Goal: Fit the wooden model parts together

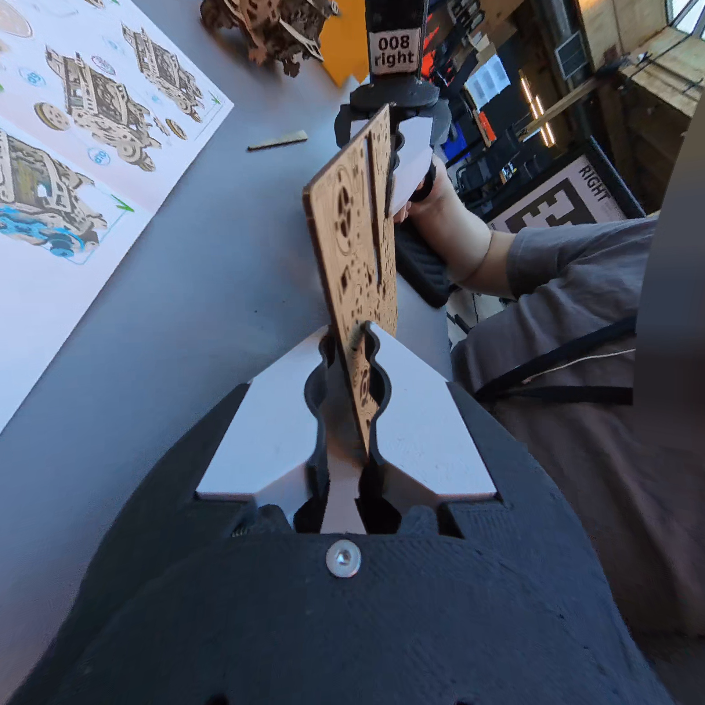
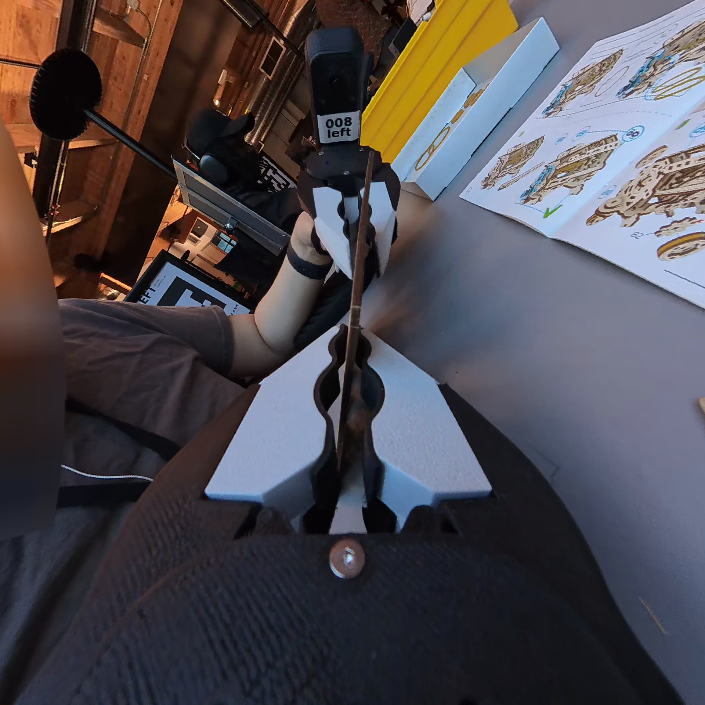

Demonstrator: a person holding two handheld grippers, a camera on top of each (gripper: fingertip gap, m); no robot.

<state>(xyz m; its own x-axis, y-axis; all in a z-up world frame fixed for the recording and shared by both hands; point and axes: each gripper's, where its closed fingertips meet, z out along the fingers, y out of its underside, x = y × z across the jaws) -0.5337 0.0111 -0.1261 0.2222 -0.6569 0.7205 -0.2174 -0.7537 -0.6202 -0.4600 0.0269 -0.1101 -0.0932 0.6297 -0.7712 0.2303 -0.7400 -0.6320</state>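
A flat laser-cut wooden panel point(image 1: 358, 236) with engraved gears and a long slot is held in the air above the grey table point(image 1: 190, 305), between both grippers. My left gripper point(image 1: 347, 335) is shut on its near end. My right gripper point(image 1: 389, 152) grips the far end. In the right wrist view the panel point(image 2: 358, 267) is edge-on, a thin dark line running from my right gripper point(image 2: 351, 332), shut on it, to the left gripper point(image 2: 356, 229). A small wooden strip point(image 1: 278, 140) lies loose on the table.
A partly built wooden model point(image 1: 263, 30) stands at the far side. An instruction sheet point(image 1: 76, 114) lies to the left, and shows in the right wrist view point(image 2: 610, 171). A yellow box point(image 2: 438, 57) and a white box point(image 2: 477, 114) sit beyond. The person's arms and lap are at the table edge. The tips of one gripper are about 9 centimeters away from the tips of the other.
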